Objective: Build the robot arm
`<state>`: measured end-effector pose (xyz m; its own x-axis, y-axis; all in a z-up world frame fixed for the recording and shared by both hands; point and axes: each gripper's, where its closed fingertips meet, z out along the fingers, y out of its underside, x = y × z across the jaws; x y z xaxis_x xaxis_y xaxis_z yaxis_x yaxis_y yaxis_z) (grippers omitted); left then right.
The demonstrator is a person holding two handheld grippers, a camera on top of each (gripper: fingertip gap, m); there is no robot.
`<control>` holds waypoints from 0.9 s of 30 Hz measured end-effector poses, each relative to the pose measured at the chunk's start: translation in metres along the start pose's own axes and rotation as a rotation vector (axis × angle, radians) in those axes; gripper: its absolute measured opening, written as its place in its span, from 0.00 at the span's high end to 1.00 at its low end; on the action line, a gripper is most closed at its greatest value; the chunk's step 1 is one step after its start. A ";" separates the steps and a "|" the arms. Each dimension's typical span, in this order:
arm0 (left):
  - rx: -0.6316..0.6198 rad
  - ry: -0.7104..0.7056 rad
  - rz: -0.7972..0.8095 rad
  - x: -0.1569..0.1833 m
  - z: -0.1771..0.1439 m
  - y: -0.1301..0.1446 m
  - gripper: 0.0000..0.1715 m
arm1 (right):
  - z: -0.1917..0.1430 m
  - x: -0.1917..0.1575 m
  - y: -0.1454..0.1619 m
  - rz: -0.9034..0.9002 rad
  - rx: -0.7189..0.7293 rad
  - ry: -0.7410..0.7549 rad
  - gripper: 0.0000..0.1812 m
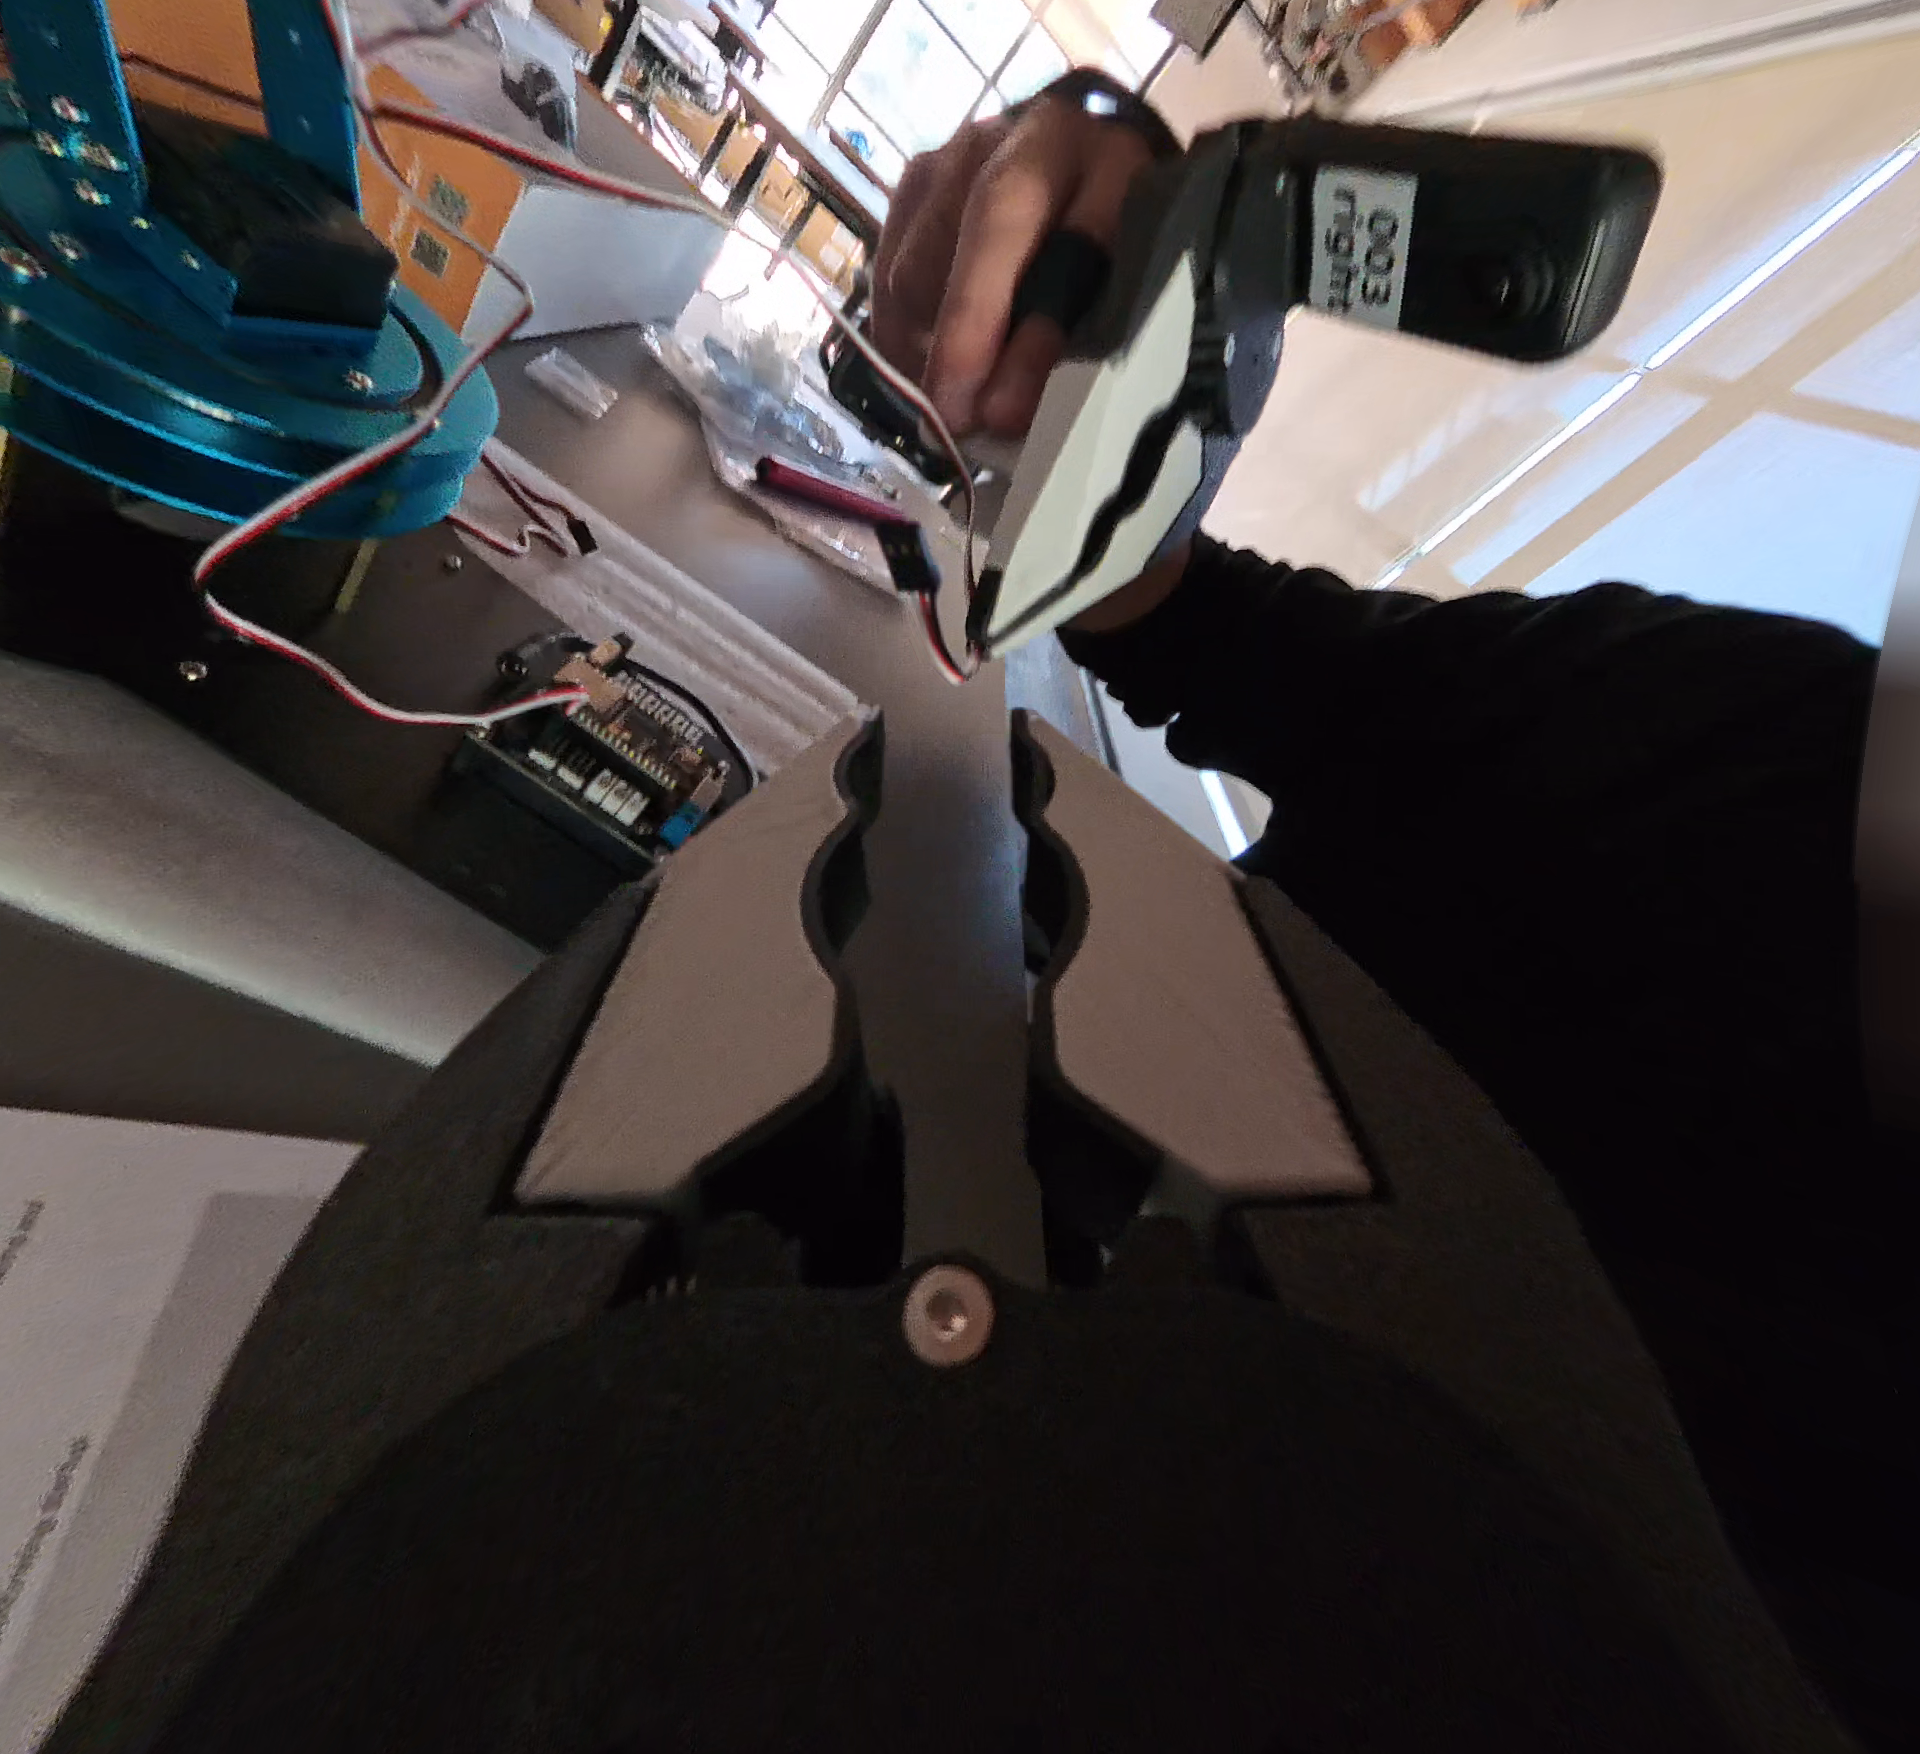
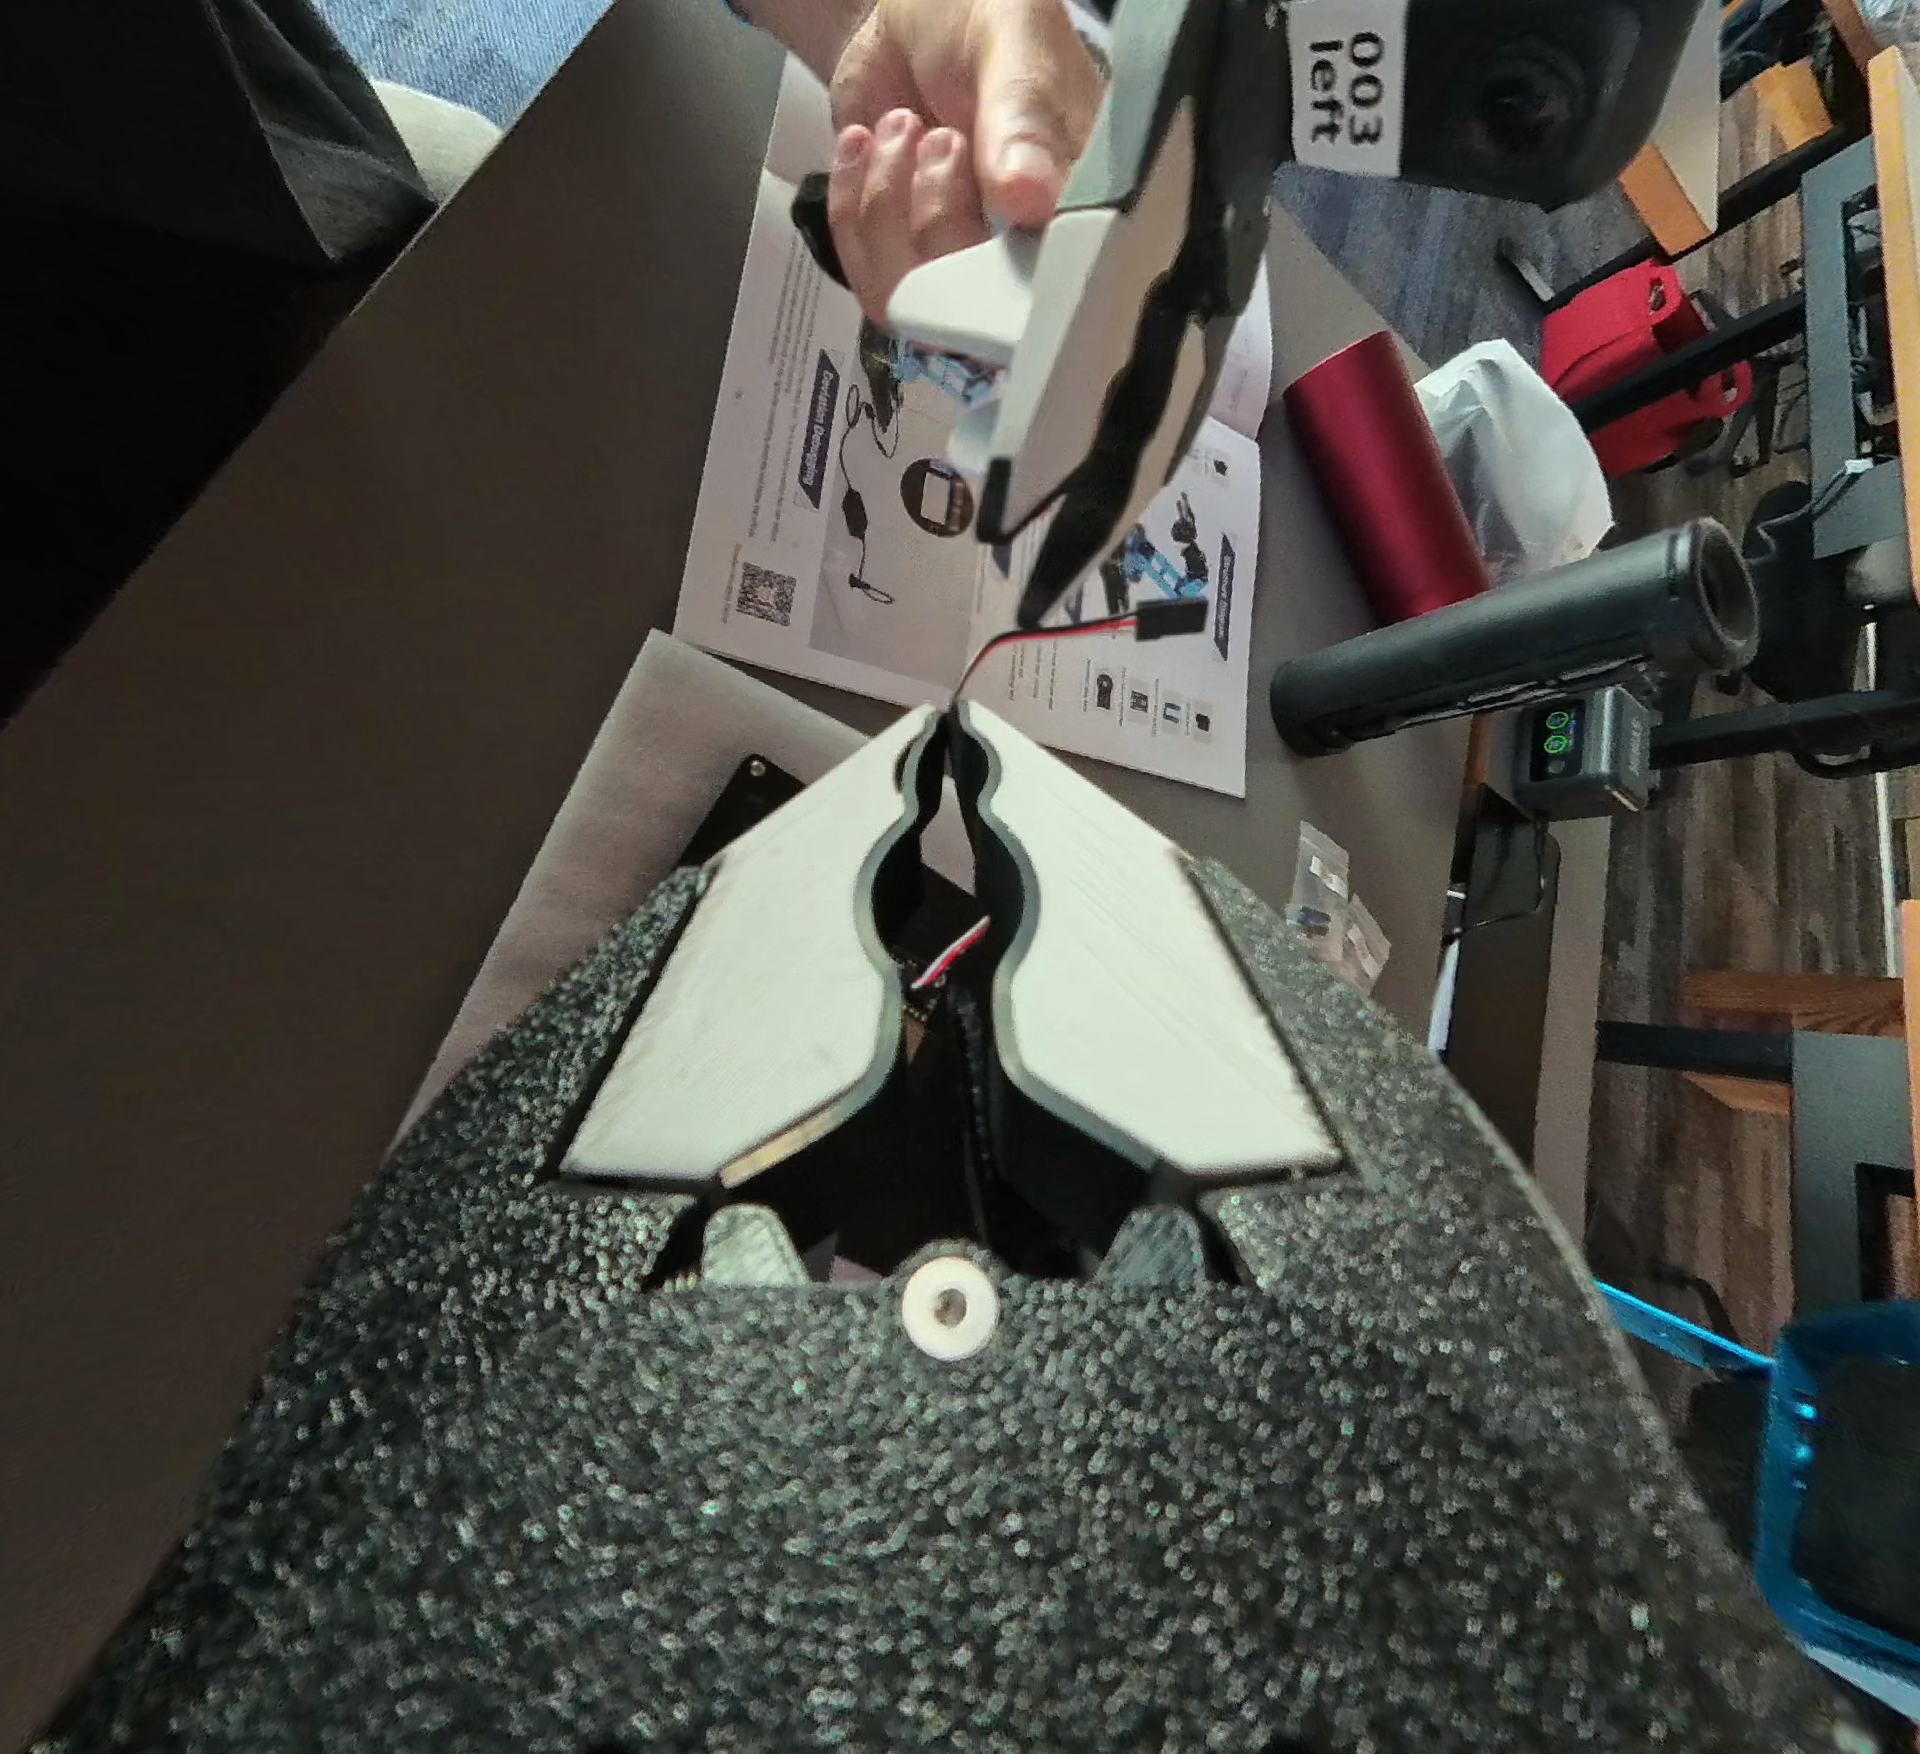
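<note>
My right gripper (image 2: pixel 951 717) is shut on a thin red, white and black servo wire (image 2: pixel 1049 636). The wire ends just past the tips in a black connector (image 2: pixel 1169 621). In the left wrist view the right gripper (image 1: pixel 982 650) pinches the same wire (image 1: pixel 312 655) near its connector (image 1: pixel 912 561). The wire runs back toward a blue robot arm (image 1: pixel 208 354). Another wire is plugged into a circuit board (image 1: pixel 613 759). My left gripper (image 1: pixel 948 736) is open and empty, just short of the right one's tips. It also shows in the right wrist view (image 2: pixel 1023 561), above the connector.
An open instruction leaflet (image 2: pixel 831 499) lies on the grey table (image 2: pixel 416 665). A red cylinder (image 2: pixel 1382 478), a black tube (image 2: pixel 1507 634) and a small device with a green display (image 2: pixel 1569 748) sit to the right. Plastic bags (image 1: pixel 769 374) and a white box (image 1: pixel 582 250) lie behind.
</note>
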<state>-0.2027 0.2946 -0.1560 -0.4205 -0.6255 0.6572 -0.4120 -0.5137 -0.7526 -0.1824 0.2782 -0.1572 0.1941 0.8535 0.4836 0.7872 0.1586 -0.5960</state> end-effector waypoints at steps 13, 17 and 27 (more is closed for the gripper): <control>0.025 -0.054 -0.017 -0.013 0.005 -0.009 0.99 | 0.011 -0.009 0.018 -0.299 -0.287 0.090 1.00; 0.121 -0.076 -0.005 -0.015 0.003 -0.014 0.99 | 0.005 0.012 0.025 -0.223 -0.304 0.240 0.99; 0.475 0.051 -0.124 -0.007 0.006 -0.022 0.99 | 0.010 0.030 -0.006 0.153 0.042 0.532 0.81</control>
<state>-0.1859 0.3073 -0.1442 -0.4357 -0.5196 0.7350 -0.0522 -0.8006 -0.5969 -0.1873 0.3077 -0.1457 0.5815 0.5019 0.6403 0.7053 0.0813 -0.7043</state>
